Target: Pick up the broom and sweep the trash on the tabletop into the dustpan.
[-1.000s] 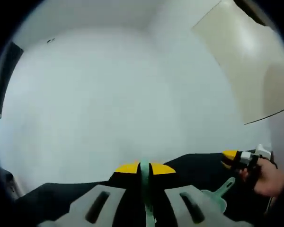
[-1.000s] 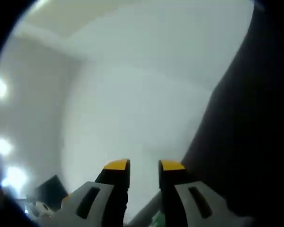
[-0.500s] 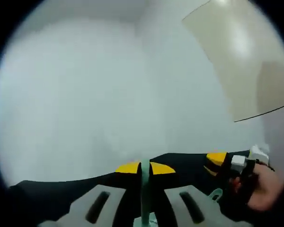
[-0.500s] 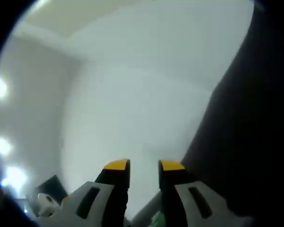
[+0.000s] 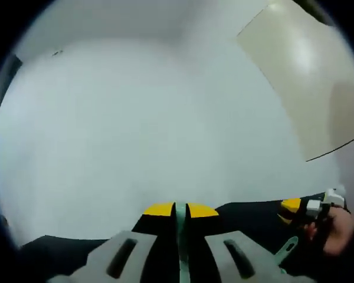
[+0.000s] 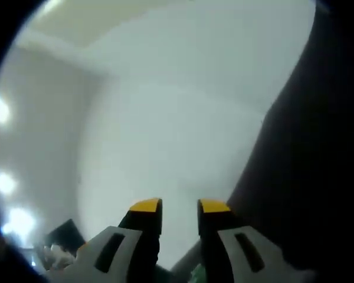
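So the left gripper (image 5: 180, 210) had its jaws clenched on a thin green handle (image 5: 180, 242); couldn't say if that was the broom or the dustpan. The right gripper (image 6: 179, 205) jaws sat slightly apart with something green (image 6: 196, 273) low between them, grip unclear. Its yellow tips also showed by a hand (image 5: 340, 231) over the dark tabletop (image 5: 248, 215).

The left gripper view looks forward and upward along its own jaws, over a dark counter (image 5: 248, 215) edge toward a pale wall (image 5: 135, 118), with the other hand-held gripper (image 5: 295, 209) at lower right. The right gripper view tilts upward too, facing the pale wall (image 6: 165, 130) and close beside a dark surface (image 6: 307, 165) on its right.
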`<state>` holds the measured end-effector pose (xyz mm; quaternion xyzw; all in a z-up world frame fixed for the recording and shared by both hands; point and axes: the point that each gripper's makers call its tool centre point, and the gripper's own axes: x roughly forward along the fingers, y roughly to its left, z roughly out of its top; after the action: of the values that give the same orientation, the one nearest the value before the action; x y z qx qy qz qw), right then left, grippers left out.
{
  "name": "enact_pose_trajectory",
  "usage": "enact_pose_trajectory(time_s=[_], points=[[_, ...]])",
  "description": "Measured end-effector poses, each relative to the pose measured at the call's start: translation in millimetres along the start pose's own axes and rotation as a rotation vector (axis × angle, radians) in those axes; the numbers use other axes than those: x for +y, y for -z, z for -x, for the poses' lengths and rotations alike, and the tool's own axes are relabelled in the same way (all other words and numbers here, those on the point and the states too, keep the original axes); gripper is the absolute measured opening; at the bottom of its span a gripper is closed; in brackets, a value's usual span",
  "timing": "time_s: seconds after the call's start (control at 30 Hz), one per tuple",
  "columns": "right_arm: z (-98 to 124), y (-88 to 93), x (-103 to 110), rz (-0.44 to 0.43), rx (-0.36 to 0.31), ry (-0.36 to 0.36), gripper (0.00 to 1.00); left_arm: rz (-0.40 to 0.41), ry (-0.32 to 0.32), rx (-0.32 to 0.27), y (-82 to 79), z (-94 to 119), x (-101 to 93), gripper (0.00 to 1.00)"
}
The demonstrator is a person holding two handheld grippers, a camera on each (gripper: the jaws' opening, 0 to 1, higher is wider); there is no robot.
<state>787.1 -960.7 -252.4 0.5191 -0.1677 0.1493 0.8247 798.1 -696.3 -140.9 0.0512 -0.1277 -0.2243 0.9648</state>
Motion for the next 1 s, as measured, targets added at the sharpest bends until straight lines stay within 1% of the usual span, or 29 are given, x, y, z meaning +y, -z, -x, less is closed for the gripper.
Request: enact_pose_trajectory(time_s=[0.03, 0.07, 0.13, 0.17, 0.2, 0.23, 0.27, 0.3, 0.37, 0.4, 0.43, 0.5, 0.53, 0.6, 0.63, 0.67, 0.7, 0.73, 0.77, 0.8, 0.83, 0.87, 0.9, 0.93, 0.97, 1.0], points=[[0, 0.0, 0, 0.0, 0.0, 0.001, 0.26, 0.001, -0.019, 0.028, 8.0, 3, 8.7, 0.04], [0, 0.0, 0, 0.0, -0.001, 0.001, 0.26, 0.015, -0.033, 0.045, 14.5, 6, 15.7, 0.05], [1, 0.4, 1, -0.002, -0.001, 0.0, 0.26, 0.059, -0.055, 0.071, 28.5, 14, 29.6, 0.05], [1, 0.9, 2, -0.002, 0.001, -0.001, 0.26, 0.06, -0.069, 0.096, 36.8, 18, 36.8, 0.05], [1, 1.2, 2, -0.002, 0.001, 0.0, 0.26, 0.06, -0.07, 0.12, 44.5, 22, 41.3, 0.05], [1, 1.4, 1, -0.001, 0.002, 0.001, 0.26, 0.096, -0.058, 0.075, 38.2, 24, 44.4, 0.05], [1, 1.6, 1, 0.001, 0.003, 0.002, 0.26, 0.151, -0.051, 0.094, 39.3, 28, 47.8, 0.05], [2, 1.9, 2, 0.001, 0.003, 0.003, 0.26, 0.129, -0.05, 0.103, 37.9, 30, 53.8, 0.05], [2, 2.2, 2, 0.002, 0.003, 0.002, 0.26, 0.071, -0.061, 0.176, 41.2, 34, 67.7, 0.06], [3, 2.3, 3, 0.002, 0.002, 0.002, 0.26, 0.069, -0.046, 0.215, 43.2, 36, 71.6, 0.06], [3, 2.5, 3, 0.002, 0.003, 0.003, 0.26, 0.082, -0.038, 0.217, 42.4, 36, 73.5, 0.07], [3, 2.8, 3, 0.003, 0.003, 0.003, 0.26, 0.12, 0.005, 0.249, 45.1, 38, 73.3, 0.07], [3, 2.8, 3, 0.003, 0.003, 0.004, 0.26, 0.129, 0.021, 0.254, 44.7, 39, 72.5, 0.06], [3, 2.9, 3, 0.004, 0.003, 0.006, 0.26, 0.127, 0.01, 0.259, 44.0, 41, 74.5, 0.07], [3, 2.9, 3, 0.004, 0.003, 0.007, 0.26, 0.104, -0.001, 0.27, 45.8, 42, 77.2, 0.08], [3, 3.1, 3, 0.005, 0.004, 0.007, 0.26, 0.072, -0.011, 0.291, 50.4, 41, 78.8, 0.08], [3, 3.3, 3, 0.005, 0.005, 0.007, 0.26, 0.056, -0.003, 0.322, 56.8, 41, 78.2, 0.09], [4, 3.6, 3, 0.005, 0.005, 0.008, 0.26, 0.046, 0.026, 0.351, 63.7, 40, 72.4, 0.09], [3, 3.4, 3, 0.005, 0.006, 0.008, 0.26, 0.056, 0.049, 0.371, 70.0, 38, 67.2, 0.09], [3, 3.4, 2, 0.005, 0.007, 0.009, 0.26, 0.084, 0.071, 0.371, 73.7, 36, 60.5, 0.11], [3, 3.7, 2, 0.005, 0.009, 0.009, 0.26, 0.105, 0.083, 0.362, 74.8, 34, 57.1, 0.09], [3, 4.0, 2, 0.006, 0.01, 0.01, 0.26, 0.135, 0.096, 0.347, 75.8, 33, 53.7, 0.07], [3, 4.1, 2, 0.006, 0.011, 0.011, 0.26, 0.173, 0.103, 0.321, 75.3, 28, 52.8, 0.07], [3, 4.2, 2, 0.007, 0.011, 0.011, 0.26, 0.2, 0.108, 0.328, 80.2, 26, 52.1, 0.07], [3, 4.3, 2, 0.008, 0.012, 0.012, 0.26, 0.203, 0.123, 0.358, 88.2, 25, 50.1, 0.06], [3, 4.3, 2, 0.008, 0.013, 0.012, 0.26, 0.214, 0.14, 0.345, 88.2, 22, 47.1, 0.04]])
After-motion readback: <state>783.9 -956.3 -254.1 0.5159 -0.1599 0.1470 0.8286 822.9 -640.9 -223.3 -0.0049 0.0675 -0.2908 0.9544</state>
